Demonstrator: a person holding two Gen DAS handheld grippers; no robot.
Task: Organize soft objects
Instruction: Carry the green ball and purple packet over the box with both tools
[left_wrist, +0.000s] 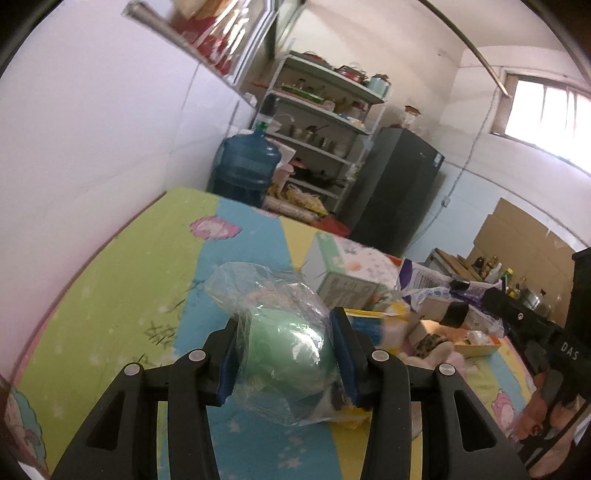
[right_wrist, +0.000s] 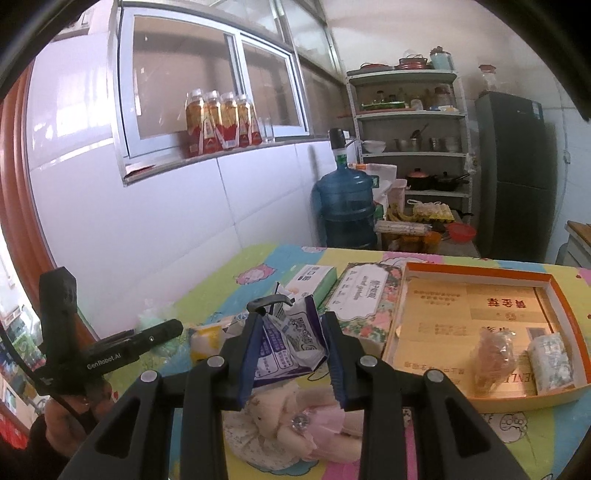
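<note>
My left gripper (left_wrist: 284, 354) is shut on a soft green roll in a clear plastic bag (left_wrist: 284, 339), held just above the colourful table mat (left_wrist: 122, 295). My right gripper (right_wrist: 291, 354) is shut on a crumpled purple-and-white packet (right_wrist: 291, 339), lifted over a pale plush doll (right_wrist: 295, 417) that lies on the mat. An orange-rimmed box (right_wrist: 480, 268) at the right holds a bagged brownish item (right_wrist: 495, 354) and a wrapped roll (right_wrist: 550, 365). The right wrist view shows the left gripper (right_wrist: 166, 332) at the left, and the left wrist view shows the right gripper (left_wrist: 456, 299) at the right.
A green tissue box (right_wrist: 314, 280) and a floral box (right_wrist: 365, 299) stand behind the packet. A yellow-white packet (right_wrist: 205, 339) lies between the grippers. Beyond the table's far edge are a blue water jug (right_wrist: 347, 206), a shelf rack (right_wrist: 410, 129) and a dark fridge (right_wrist: 517, 173). A tiled wall runs along the left.
</note>
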